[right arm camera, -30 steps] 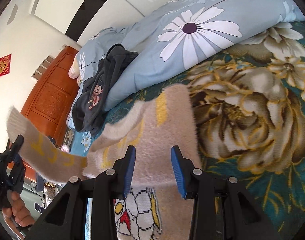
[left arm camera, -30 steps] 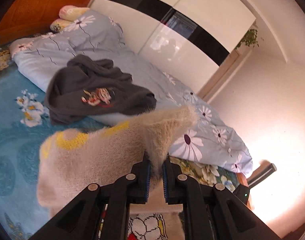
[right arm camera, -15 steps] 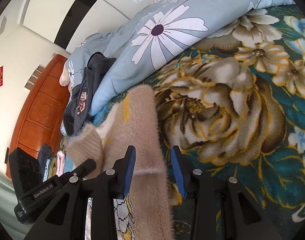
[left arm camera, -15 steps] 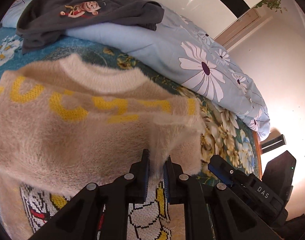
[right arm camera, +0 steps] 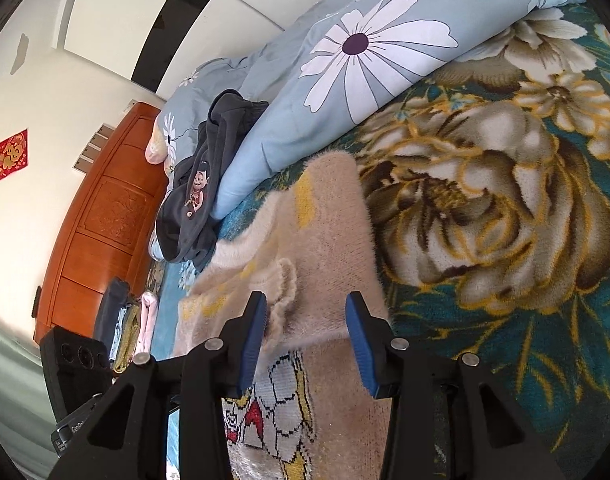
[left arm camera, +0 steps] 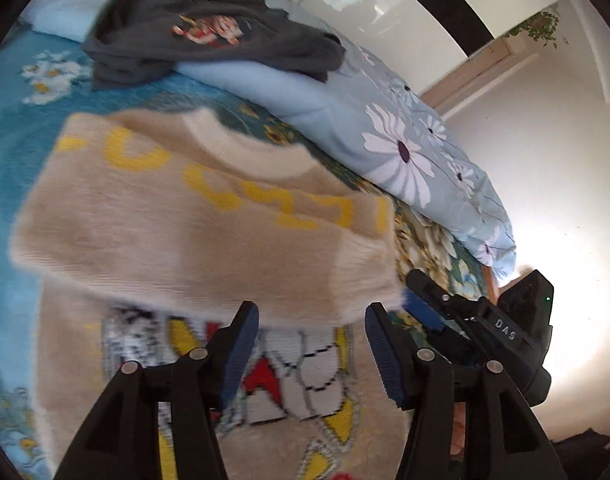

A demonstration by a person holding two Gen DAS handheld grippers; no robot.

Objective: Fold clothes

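Observation:
A fuzzy beige sweater point(left arm camera: 193, 232) with yellow letters and a cartoon picture lies on the floral bedspread. One sleeve is folded across its chest, its pale cuff point(left arm camera: 365, 264) just ahead of my left gripper point(left arm camera: 311, 344), which is open with nothing between its blue pads. My right gripper point(right arm camera: 305, 332) is open too, low over the sweater's point(right arm camera: 329, 248) right side and the sleeve cuff point(right arm camera: 283, 284). The right gripper's body point(left arm camera: 489, 332) shows at the right in the left wrist view.
A dark grey garment point(left arm camera: 209, 32) with a cartoon print lies on the light blue flowered duvet point(left arm camera: 385, 128) behind the sweater. A wooden headboard point(right arm camera: 101, 216) and white wardrobe point(right arm camera: 153, 12) stand beyond. The floral bedspread point(right arm camera: 505, 208) stretches to the right. Folded items point(right arm camera: 125, 328) sit near the headboard.
My left gripper carried the sleeve across the sweater's chest, laid it down, and opened, letting the cuff go. My right gripper stayed open over the sweater's right side.

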